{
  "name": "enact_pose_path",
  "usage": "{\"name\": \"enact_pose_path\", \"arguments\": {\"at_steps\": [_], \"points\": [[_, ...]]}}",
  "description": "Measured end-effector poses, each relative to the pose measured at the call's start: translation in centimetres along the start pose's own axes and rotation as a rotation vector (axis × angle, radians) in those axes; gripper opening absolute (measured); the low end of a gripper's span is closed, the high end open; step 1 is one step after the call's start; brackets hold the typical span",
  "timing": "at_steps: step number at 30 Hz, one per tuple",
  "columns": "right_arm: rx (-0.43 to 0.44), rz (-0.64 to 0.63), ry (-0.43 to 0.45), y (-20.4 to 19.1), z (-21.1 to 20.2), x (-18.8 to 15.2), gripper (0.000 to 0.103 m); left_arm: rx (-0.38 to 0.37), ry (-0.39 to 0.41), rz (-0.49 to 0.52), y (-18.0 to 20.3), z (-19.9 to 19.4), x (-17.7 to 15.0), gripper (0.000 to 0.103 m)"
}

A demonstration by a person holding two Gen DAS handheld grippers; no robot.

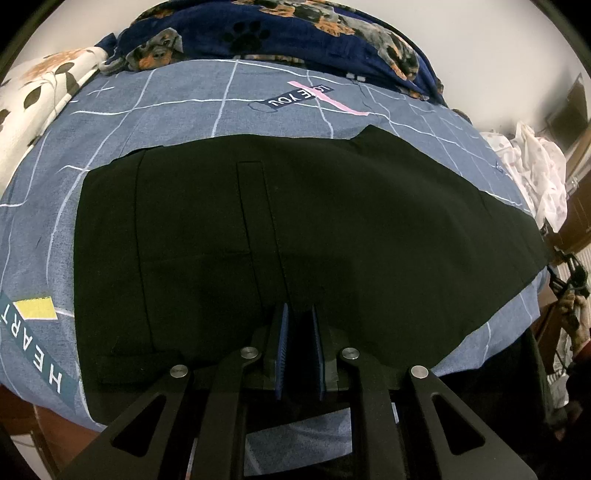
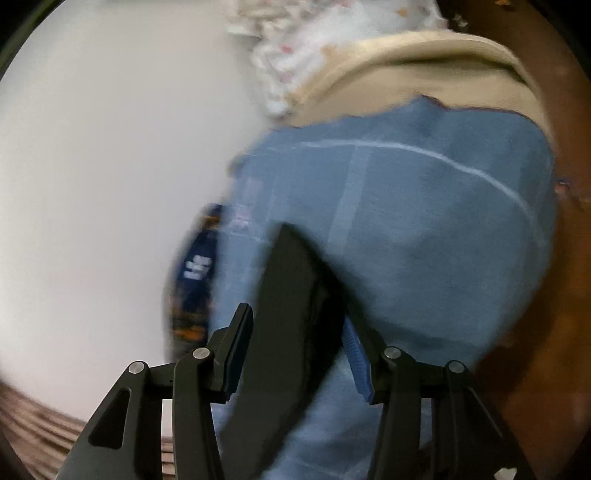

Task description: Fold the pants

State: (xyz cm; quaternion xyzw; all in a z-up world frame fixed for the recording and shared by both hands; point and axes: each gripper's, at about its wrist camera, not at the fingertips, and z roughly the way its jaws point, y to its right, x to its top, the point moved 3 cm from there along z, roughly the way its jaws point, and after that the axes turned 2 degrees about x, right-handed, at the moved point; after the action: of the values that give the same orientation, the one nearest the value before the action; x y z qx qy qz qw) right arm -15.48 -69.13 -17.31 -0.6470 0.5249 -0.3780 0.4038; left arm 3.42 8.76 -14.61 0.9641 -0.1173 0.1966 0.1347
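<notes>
Black pants lie flat across the blue grid-print bed sheet, waistband to the left and a leg running off to the right. My left gripper is shut on the pants' near edge, with dark cloth pinched between its blue pads. In the blurred right wrist view, a thick fold of the black pants stands between the fingers of my right gripper. Those jaws have been widening. The cloth leans against the left finger, and a strip of sheet shows beside the right blue pad.
A navy dog-print blanket and a floral pillow lie at the far side of the bed. White crumpled cloth sits at the right end. A person's hand with the other gripper shows at the right. Wooden bed frame borders the mattress.
</notes>
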Motion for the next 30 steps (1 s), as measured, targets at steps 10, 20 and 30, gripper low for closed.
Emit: {"name": "enact_pose_path", "arguments": {"at_steps": [10, 20, 30], "points": [[0.032, -0.050, -0.089, -1.0, 2.7, -0.4, 0.043, 0.002, 0.008, 0.000, 0.1, 0.1, 0.1, 0.014], [-0.124, -0.129, -0.086, -1.9, 3.7, -0.9, 0.012, 0.014, 0.025, 0.015, 0.3, 0.1, 0.1, 0.014], [-0.081, -0.168, -0.035, -5.9, 2.7, -1.7, 0.012, 0.120, 0.132, 0.082, 2.6, -2.0, 2.1, 0.015]]}}
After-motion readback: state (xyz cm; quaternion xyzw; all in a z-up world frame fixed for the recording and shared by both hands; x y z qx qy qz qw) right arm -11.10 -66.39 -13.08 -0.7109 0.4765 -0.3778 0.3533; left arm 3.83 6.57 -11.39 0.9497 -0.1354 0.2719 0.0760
